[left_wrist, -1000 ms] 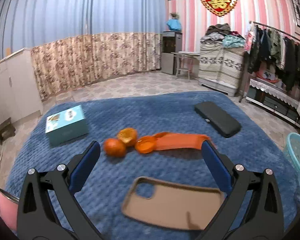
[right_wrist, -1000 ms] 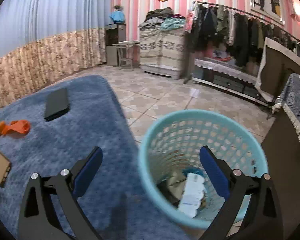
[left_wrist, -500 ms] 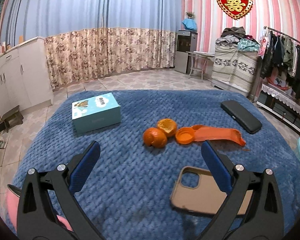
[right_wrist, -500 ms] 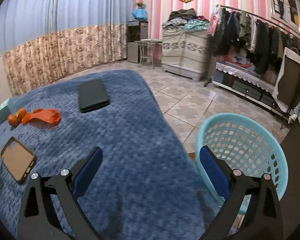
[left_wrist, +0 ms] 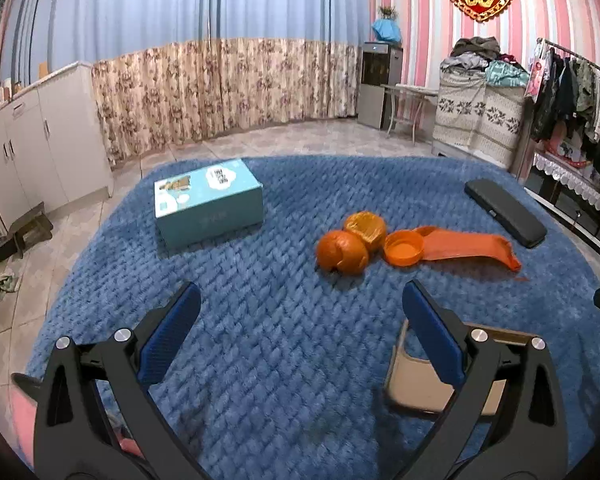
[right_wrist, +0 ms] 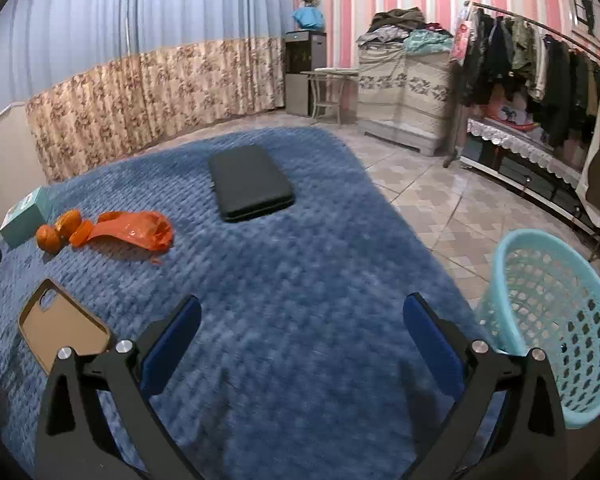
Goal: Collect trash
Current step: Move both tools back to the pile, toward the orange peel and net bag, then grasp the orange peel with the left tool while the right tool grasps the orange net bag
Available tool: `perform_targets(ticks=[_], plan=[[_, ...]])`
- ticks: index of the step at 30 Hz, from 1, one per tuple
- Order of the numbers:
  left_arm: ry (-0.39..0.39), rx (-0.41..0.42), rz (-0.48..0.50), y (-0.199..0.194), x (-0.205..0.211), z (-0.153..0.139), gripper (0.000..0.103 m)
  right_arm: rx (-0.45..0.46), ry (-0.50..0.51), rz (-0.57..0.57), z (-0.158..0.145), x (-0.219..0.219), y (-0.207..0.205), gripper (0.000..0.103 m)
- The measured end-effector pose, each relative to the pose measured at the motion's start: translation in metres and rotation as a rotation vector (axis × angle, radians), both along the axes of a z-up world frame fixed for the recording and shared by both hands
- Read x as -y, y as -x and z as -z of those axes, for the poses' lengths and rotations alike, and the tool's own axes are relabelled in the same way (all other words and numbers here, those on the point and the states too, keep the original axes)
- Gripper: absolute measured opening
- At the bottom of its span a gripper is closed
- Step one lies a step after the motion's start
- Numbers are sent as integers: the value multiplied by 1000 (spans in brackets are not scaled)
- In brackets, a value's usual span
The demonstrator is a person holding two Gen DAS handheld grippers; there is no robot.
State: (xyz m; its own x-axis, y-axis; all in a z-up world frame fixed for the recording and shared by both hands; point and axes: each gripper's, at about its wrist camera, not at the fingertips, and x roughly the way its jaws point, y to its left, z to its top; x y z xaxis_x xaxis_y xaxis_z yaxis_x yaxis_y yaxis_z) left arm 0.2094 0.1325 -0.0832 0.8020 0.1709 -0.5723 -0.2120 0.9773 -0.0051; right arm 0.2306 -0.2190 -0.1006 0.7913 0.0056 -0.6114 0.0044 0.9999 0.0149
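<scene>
Two pieces of orange peel lie beside an orange lid and a crumpled orange plastic wrapper on the blue blanket. My left gripper is open and empty, a little short of the peel. In the right wrist view the peel and wrapper lie far left. My right gripper is open and empty over the blanket. The light blue mesh trash basket stands on the floor to its right.
A teal box, a black case and a tan phone case lie on the blanket. White cabinets stand left. A clothes rack and tiled floor are right of the blanket.
My right gripper has swung left, from over the basket to over the blanket. My left gripper view has shifted left, so the peel now sits right of centre.
</scene>
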Motion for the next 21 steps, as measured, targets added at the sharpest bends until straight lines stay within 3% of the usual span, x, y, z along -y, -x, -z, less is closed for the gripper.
perform_targets(ticks=[8,13,19,21], plan=[[55,-59,31,-47,-2,15,97,-15,38,-50,-2,-27,-21,99],[88,-95,73,-76,0,25,91,-32,52,-104,-3,-50,-42,99],[139,-154,124,-96,0,36,62,-72,106,-206,7,-94,-70,99],[150,-160,135,-98,0,38,43,-94,121,-234,13,-107,-79,99]])
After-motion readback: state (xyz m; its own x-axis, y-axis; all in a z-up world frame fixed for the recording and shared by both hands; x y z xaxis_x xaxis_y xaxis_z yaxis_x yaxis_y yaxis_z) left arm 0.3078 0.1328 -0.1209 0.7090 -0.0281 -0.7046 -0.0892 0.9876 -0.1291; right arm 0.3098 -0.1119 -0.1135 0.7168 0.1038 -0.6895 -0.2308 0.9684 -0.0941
